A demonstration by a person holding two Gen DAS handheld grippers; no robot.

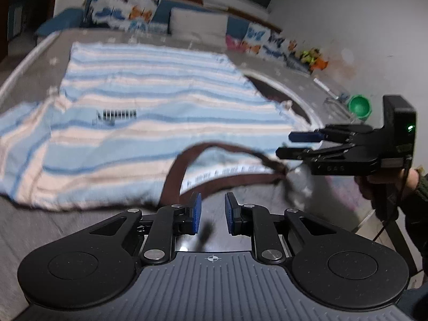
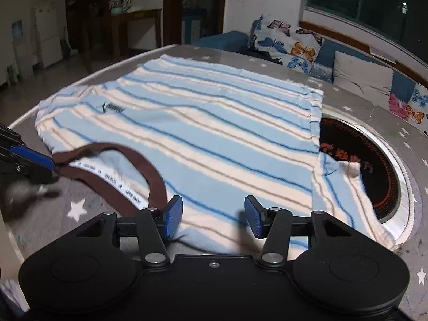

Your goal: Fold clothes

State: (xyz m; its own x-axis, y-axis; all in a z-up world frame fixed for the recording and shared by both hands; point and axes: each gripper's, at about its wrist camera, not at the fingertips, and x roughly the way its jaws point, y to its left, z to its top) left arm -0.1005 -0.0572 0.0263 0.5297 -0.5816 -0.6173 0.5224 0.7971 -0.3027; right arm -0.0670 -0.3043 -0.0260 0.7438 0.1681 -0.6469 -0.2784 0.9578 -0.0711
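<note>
Right wrist view gives us the wider room: butterfly-print cushions (image 2: 287, 44) and a plain grey pillow (image 2: 361, 73) line the far side of the grey star-patterned table cover (image 2: 77, 208), a dark round inset (image 2: 371, 165) with red lettering sits in the tabletop to the right, and a wooden side table (image 2: 133, 26) stands back by the doorway. In the left wrist view we also see a green cup (image 1: 359, 106) and small orange and yellow items near the wall, well apart from the cloth. The striped shirt (image 2: 203, 128) lies flat on the cover, front up, its brown collar (image 2: 133, 165) toward us and its hem toward the cushions, so its long axis runs away from the cameras; one sleeve spreads over the edge of the dark inset, the other lies out to the left. Nothing lies on top of the shirt. Our right gripper (image 2: 213, 215) hangs just above the near shoulder area beside the collar, its blue pads set wide apart and holding nothing. Our left gripper (image 1: 212, 212) in its own view has the pads parted with a clear gap; the collar band passes just ahead of them, blurred, and in the right wrist view its fingertips (image 2: 34, 160) meet the lifted end of the collar, but we cannot tell whether they pinch it.
</note>
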